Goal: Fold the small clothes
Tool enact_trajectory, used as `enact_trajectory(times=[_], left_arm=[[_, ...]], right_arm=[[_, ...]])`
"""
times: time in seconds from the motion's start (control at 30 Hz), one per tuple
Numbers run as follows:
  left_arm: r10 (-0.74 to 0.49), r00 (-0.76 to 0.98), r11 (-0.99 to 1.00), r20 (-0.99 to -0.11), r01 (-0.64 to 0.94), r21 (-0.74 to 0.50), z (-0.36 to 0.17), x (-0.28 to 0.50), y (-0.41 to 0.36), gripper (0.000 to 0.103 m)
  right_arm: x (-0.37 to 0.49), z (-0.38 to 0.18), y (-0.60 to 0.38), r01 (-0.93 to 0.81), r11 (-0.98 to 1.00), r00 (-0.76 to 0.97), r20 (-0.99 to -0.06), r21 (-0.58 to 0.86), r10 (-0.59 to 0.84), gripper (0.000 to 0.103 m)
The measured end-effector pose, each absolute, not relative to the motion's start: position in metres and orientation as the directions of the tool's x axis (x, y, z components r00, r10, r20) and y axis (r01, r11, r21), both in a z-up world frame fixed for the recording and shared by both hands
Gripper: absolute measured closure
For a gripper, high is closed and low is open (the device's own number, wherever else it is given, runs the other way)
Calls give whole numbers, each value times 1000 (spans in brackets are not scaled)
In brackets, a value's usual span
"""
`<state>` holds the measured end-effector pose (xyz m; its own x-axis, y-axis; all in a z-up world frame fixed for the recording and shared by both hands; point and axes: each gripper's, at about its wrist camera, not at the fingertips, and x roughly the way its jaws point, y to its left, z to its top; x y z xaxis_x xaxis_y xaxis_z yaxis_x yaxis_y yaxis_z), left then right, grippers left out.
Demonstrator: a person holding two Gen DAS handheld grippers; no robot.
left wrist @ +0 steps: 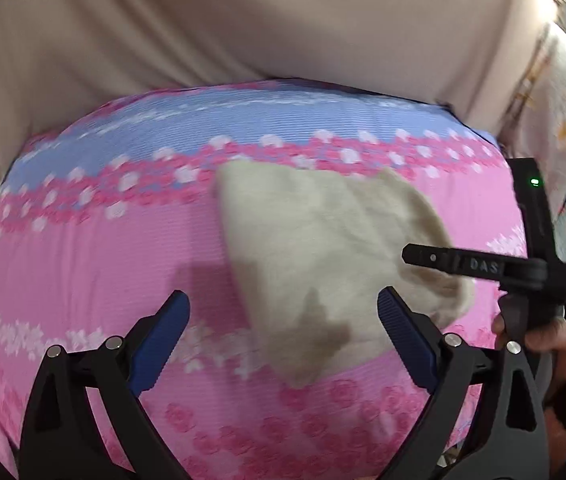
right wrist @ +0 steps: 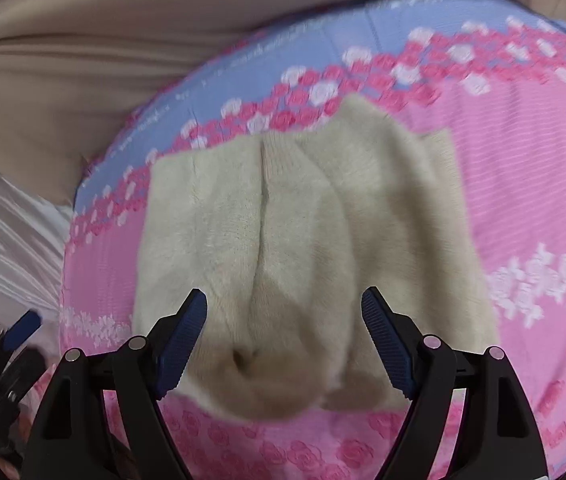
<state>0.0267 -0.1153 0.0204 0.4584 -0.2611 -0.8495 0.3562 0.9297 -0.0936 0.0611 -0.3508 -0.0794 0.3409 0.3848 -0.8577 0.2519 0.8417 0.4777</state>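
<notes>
Cream knit garment [right wrist: 303,248] lies mid-frame on the pink cover [right wrist: 523,200]; both tongs spread, empty; I'd pinch one edge squarely.

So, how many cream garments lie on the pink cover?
1: the cream garment lies mid-cover on the pink cover, before both open claws. Others may lie folded beneath it.

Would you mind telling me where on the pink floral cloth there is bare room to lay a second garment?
Bare patches on the floral cloth: the pink stretch right of the cream knit garment, and the blue band behind it, bordered by beige fabric. Crowded: the middle, under the garment, with the open left claw and right claw over it.
</notes>
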Motion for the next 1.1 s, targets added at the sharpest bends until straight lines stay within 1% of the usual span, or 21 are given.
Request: enact_trajectory(times=[0.1,0.17,0.2,0.27,0.3,0.33,0.4,0.47,0.5,0.57,0.6,0.67,0.7,0.77,0.83,0.9,0.97,1.0,1.03,1.07,1.1], left_arm=[[-245,454,950,-857,291,-117,17,27,-90,10],[-254,447,953,-858,267,-144,14,25,-81,10],[-252,444,956,-860,255,-148,13,24,-77,10],[-248,442,958,-862,246,-149,13,23,-75,10],[-243,445,960,-862,239,-148,13,22,-73,10],[-243,447,961,-861,235,-149,13,23,-74,10],[-247,454,960,-856,233,-153,16,23,-71,10],[-255,461,958,-850,240,-157,19,22,-72,10],[-256,459,957,-851,242,-157,19,22,-74,10],[-263,443,954,-857,254,-162,15,22,-81,10],[-267,434,951,-860,260,-165,13,23,-84,10],[-278,404,945,-871,278,-172,5,25,-96,10],[-284,390,941,-876,289,-176,1,26,-101,10],[-287,352,934,-891,310,-179,-7,30,-116,10],[-294,335,930,-895,318,-186,-11,32,-126,10],[-304,323,924,-896,328,-195,-14,33,-135,10],[-308,309,918,-900,346,-196,-17,34,-145,10],[-311,306,915,-900,354,-196,-17,34,-149,10],[-314,304,910,-899,366,-194,-17,33,-154,10],[-315,305,908,-899,373,-192,-17,32,-158,10],[-316,307,905,-898,383,-188,-16,31,-161,10]], right_arm=[[78,-90,-334,250,810,301,-838,530,455,24],[90,-94,-316,234,832,251,-858,503,448,24],[96,-94,-305,218,857,228,-878,468,421,26],[101,-89,-290,166,890,206,-898,424,389,69],[101,-81,-288,153,875,224,-879,459,422,87],[98,-61,-290,127,849,289,-838,513,463,88],[84,-15,-302,64,828,409,-771,557,488,89],[63,9,-327,78,835,483,-753,544,446,89],[54,10,-339,99,841,500,-757,532,420,89],[33,-10,-367,163,874,505,-800,458,324,88],[27,-37,-378,199,893,458,-844,404,279,86],[23,-87,-396,279,890,356,-900,361,253,85],[19,-104,-403,308,869,344,-897,386,277,85],[12,-103,-407,325,820,410,-851,472,327,84],[11,-92,-406,314,802,443,-826,508,349,73],[20,-85,-402,284,824,433,-833,490,346,68],[33,-88,-403,269,832,403,-842,484,359,55],[39,-90,-405,267,837,399,-846,477,355,57],[42,-88,-408,260,846,398,-850,466,346,80],[45,-81,-409,250,847,412,-843,469,345,91],[42,-69,-418,243,843,461,-822,480,335,91]])
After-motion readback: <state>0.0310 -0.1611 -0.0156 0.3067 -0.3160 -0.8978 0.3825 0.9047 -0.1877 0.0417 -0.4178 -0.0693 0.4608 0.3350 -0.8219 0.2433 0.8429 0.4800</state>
